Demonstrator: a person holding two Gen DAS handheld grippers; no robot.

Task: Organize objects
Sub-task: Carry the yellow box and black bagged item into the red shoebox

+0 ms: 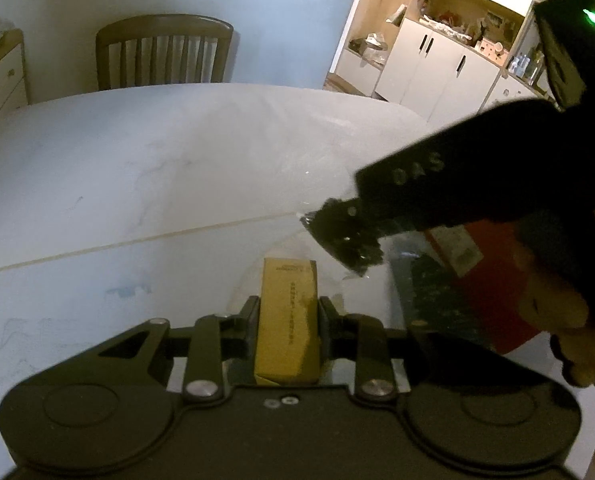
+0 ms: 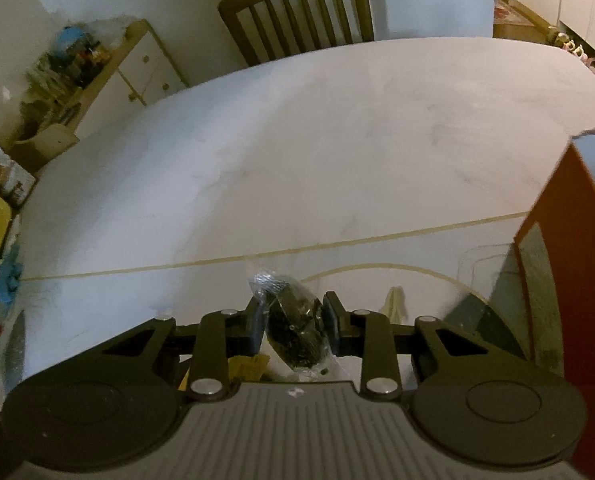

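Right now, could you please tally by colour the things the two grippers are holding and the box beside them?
Yellow: 1, the small yellow carton clamped in the left gripper.
Black: 1, the clear bag of black pieces clamped in the right gripper.
Red: 1, the red box on the table.
Total: 3.
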